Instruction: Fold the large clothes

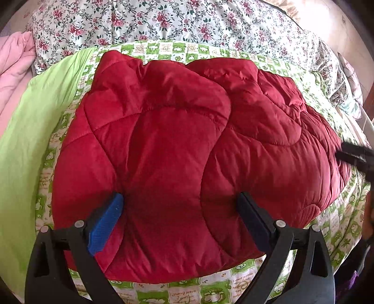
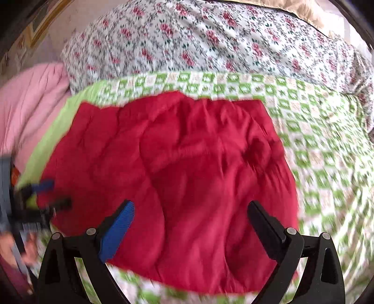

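Observation:
A puffy red quilted jacket [image 1: 177, 140] lies folded into a thick bundle on a green-and-white patterned sheet [image 1: 245, 276]. My left gripper [image 1: 181, 198] hangs over the jacket's near edge, open. Its blue-padded finger [image 1: 107, 222] and black finger [image 1: 254, 219] stand wide apart, with the tips against the fabric. At the jacket's right end the right gripper [image 1: 353, 156] shows as a dark blur. The right wrist view is motion-blurred. There my right gripper [image 2: 191, 205] is open above the jacket [image 2: 187, 163], and the left gripper [image 2: 46, 194] sits at the jacket's left edge.
A floral quilt [image 1: 187, 21] is bunched along the far side of the bed. A pink blanket [image 1: 16, 65] and a plain lime-green cloth [image 1: 28, 131] lie to the left. A hand [image 2: 28, 252] holds the left tool. Bare patterned sheet [image 2: 327, 163] extends to the right.

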The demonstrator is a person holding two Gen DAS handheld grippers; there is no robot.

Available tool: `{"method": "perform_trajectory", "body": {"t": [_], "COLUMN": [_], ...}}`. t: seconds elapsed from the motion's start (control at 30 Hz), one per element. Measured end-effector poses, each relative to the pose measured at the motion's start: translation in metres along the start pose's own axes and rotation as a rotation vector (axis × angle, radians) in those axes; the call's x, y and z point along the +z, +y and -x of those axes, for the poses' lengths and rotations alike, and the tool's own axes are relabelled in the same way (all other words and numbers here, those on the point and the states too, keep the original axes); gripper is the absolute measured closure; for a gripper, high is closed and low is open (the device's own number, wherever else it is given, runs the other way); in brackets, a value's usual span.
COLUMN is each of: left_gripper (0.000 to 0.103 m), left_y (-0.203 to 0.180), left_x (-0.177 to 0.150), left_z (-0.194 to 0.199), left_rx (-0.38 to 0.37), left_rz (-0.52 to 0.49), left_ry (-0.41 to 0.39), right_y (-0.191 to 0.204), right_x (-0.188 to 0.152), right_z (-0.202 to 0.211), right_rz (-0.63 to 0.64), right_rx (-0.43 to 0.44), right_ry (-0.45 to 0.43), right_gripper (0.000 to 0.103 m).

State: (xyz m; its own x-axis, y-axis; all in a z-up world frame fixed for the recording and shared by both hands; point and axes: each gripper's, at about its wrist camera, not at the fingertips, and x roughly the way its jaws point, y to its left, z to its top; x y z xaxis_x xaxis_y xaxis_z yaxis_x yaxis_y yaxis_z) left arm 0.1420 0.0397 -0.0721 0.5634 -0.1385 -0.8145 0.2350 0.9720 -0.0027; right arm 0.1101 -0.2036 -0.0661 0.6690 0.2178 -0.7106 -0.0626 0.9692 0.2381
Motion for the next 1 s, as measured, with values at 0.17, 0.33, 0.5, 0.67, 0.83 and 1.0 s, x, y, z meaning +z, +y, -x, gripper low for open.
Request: {"method": "perform_trajectory", "body": {"t": [0.17,0.33,0.5,0.67,0.83,1.0], "left_gripper": [0.002,0.0,0.0,0.0,0.0,0.0], "left_y": [-0.003,-0.005,-0.007,-0.009,-0.013,-0.018], "left_x": [-0.002,-0.002,-0.001,-0.002,-0.009,-0.018], "left_z": [-0.006,-0.01,-0.009,0.003,0.015,0.026], "left_rx": [-0.003,0.017,0.039,0.06,0.071,0.079], "left_rz": [-0.004,-0.003,-0.002,0.006,0.009,-0.001], "left_ry": [0.009,0.022,0.025,0.016,0.005,0.002], "right_y": [-0.034,-0.034,-0.033,-0.024,-0.024,-0.014], "right_x": [-0.035,-0.034,-0.035,-0.036,-0.037,-0.045], "right_z": [-0.04,-0.048,-0.043,-0.023,0.003,0.023], "right_rz": [-0.088,-0.07,-0.07,-0.062,-0.07,-0.054], "right_rx": [0.014,-0.013,-0.015,-0.042,-0.021,0.0], "right_ry": [0.107,0.094,0.082,0.058,0.025,0.002], "right_gripper": [0.003,0.0,0.0,0.002,0.003,0.003]}}
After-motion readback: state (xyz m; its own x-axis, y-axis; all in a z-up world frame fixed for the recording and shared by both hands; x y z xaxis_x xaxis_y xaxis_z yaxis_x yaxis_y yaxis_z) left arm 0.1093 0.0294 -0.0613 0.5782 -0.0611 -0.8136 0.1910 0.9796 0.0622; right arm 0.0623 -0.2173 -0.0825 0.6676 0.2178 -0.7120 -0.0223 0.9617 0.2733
